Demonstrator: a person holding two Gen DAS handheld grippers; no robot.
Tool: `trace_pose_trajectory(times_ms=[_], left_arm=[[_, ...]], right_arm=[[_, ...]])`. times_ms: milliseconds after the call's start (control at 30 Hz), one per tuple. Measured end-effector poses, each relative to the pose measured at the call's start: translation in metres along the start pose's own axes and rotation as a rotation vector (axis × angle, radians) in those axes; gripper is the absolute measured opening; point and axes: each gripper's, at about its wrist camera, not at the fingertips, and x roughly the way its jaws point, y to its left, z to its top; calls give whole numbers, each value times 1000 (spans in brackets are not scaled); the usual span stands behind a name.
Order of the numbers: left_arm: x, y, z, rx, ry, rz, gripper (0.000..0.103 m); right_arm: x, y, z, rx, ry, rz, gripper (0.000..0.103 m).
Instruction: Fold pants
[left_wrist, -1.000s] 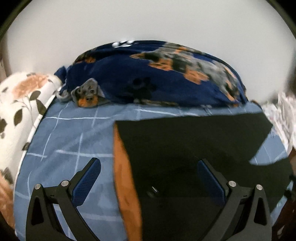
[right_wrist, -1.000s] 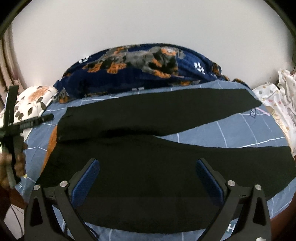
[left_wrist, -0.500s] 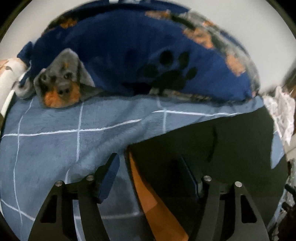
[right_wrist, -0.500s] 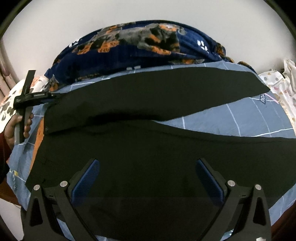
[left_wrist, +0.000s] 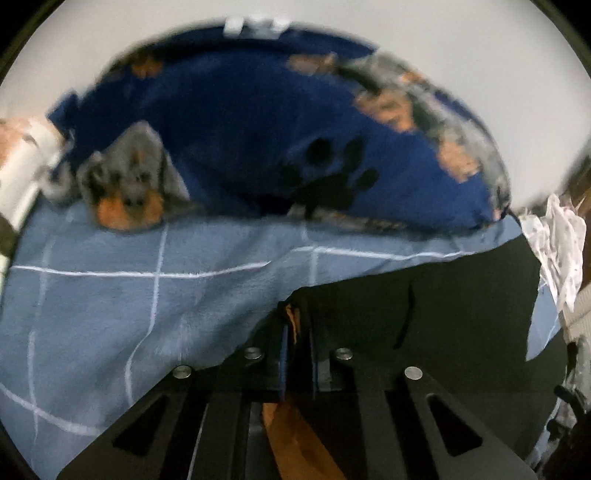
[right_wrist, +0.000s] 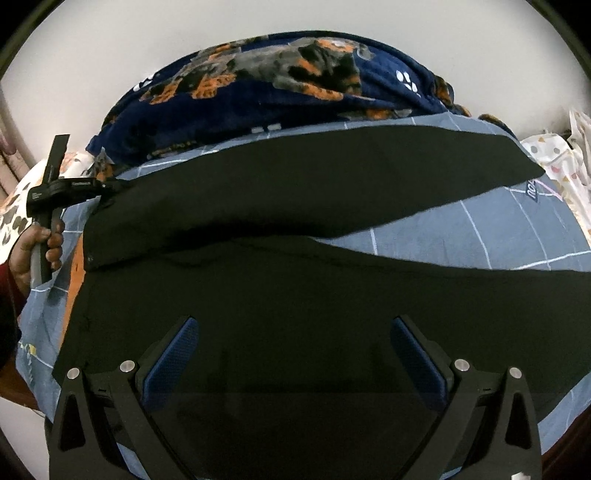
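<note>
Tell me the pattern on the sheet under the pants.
The sheet is blue with a thin white grid, clearest in the left wrist view.

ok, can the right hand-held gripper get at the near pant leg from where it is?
Probably yes. The right hand-held gripper is open, hovering over the near leg of the black pants, with nothing between. The left hand-held gripper is shut on the waist corner, off to the side.

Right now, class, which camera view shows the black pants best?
The right wrist view: the black pants lie spread over the blue blanket, both legs visible. The left wrist view shows only the waist corner, pinched in the left gripper.
</note>
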Motion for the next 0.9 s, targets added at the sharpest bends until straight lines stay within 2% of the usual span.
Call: trace_pose_trajectory(times_ms=[67, 133, 167, 233, 300, 400, 567, 700, 867, 900], left_arm=[[-31, -15, -7, 20, -80, -6, 8], [-66, -29, -17, 20, -157, -45, 8], [-87, -34, -24, 15, -203, -83, 8], [-112, -46, -37, 20, -257, -113, 8], [-139, -57, -55, 18, -299, -153, 9], [-166, -69, -85, 27, -311, -182, 9], [-185, -87, -132, 24, -274, -204, 9], [-187, -95, -159, -11, -223, -223, 9], [-191, -102, -175, -4, -190, -234, 10], [-192, -103, -178, -1, -183, -236, 10]], right_arm=[[-1, -5, 10, 23, -6, 50, 103], [-1, -14, 25, 77, -12, 151, 103], [0, -20, 33, 119, -12, 218, 103], [5, -36, 52, 233, -14, 361, 103], [18, -58, 75, 360, 11, 472, 103], [36, -78, 100, 475, 28, 570, 103], [69, -105, 135, 580, 60, 599, 103], [102, -123, 149, 679, 129, 610, 103], [128, -119, 168, 676, 189, 556, 102], [129, -117, 171, 665, 199, 537, 98]])
